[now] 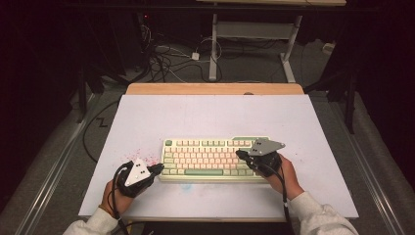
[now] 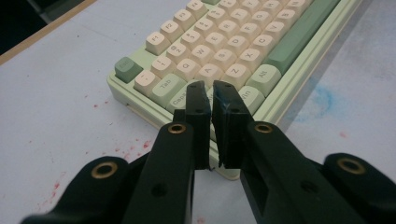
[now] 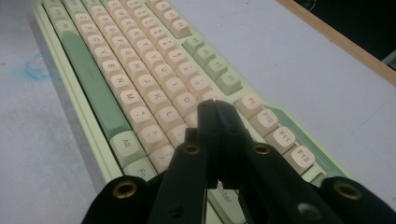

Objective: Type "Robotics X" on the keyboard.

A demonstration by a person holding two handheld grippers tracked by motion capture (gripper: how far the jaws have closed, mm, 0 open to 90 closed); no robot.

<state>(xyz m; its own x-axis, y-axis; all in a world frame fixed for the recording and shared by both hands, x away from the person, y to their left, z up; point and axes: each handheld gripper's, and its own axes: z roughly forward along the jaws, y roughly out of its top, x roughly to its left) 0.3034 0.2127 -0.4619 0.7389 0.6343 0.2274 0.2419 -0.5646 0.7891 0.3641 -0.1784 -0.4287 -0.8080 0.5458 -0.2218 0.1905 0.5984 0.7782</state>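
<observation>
A pale green keyboard [image 1: 210, 159] with cream and green keys lies in the middle of the white table top [image 1: 215, 115]. My left gripper [image 1: 157, 168] is at the keyboard's front left corner, jaws pressed nearly together with nothing between them. In the left gripper view its tips [image 2: 210, 91] hover just over the Caps and Shift keys of the keyboard [image 2: 224, 42]. My right gripper [image 1: 241, 154] is over the right part of the keys. The right gripper view shows its tips [image 3: 215, 106] shut and empty, low above the upper rows of the keyboard [image 3: 140, 84].
Red speckles [image 1: 142, 154] stain the table left of the keyboard, and a faint blue smear [image 1: 186, 186] sits in front of it. A wooden edge [image 1: 215, 88] runs along the far side. Beyond it are floor cables [image 1: 161, 56] and a white desk frame [image 1: 254, 32].
</observation>
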